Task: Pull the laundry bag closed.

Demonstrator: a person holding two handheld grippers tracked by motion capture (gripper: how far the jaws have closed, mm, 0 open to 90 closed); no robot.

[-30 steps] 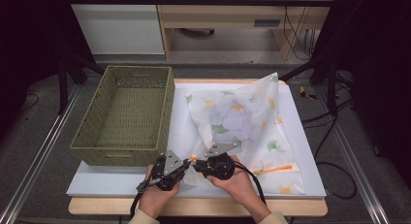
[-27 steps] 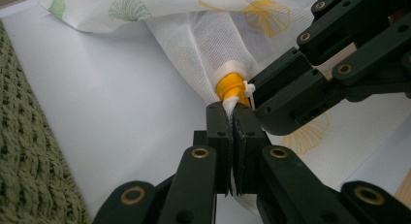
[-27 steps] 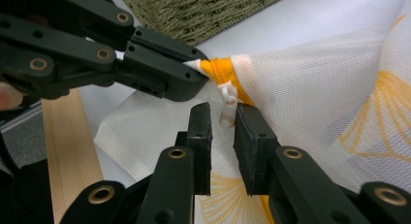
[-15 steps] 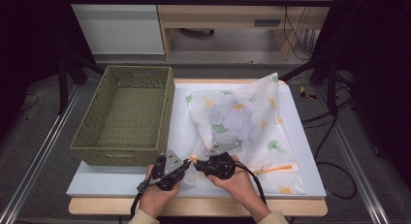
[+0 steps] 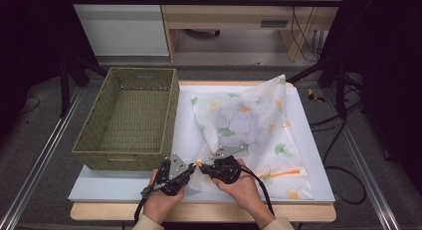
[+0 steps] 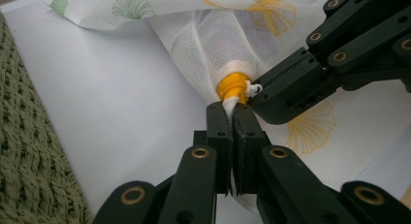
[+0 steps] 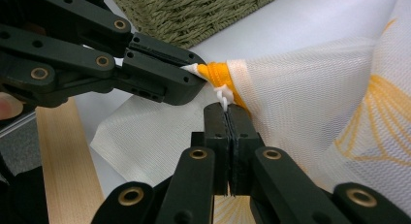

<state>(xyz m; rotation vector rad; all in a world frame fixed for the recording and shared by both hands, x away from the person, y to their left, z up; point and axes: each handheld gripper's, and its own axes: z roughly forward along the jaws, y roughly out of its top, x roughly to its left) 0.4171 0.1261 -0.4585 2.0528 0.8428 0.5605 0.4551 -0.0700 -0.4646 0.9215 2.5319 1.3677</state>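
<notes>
Both grippers work at the table's near edge (image 5: 199, 210), beside the basket (image 5: 130, 117). The left gripper (image 6: 231, 118) clamps the bag's (image 5: 249, 120) end, the right gripper (image 7: 227, 112) its zipper tab (image 7: 223, 95). Nothing has moved since earlier.

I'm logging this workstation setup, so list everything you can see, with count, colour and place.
Mesh laundry bag: one, white with green and yellow leaf prints, spread on the board's right half.
Zipper end: one, orange-yellow, at the bag's near corner, between the two tools.
Zipper pull: one, white, at that zipper end.
Woven basket: one, olive green, on the board's left half.
Board: one, white, on the wooden table.
Left tool: one, black, jaws shut on the bag's tip beside the zipper end.
Right tool: one, black, jaws shut on the zipper pull.
Hands: two, at the table's near edge.
</notes>
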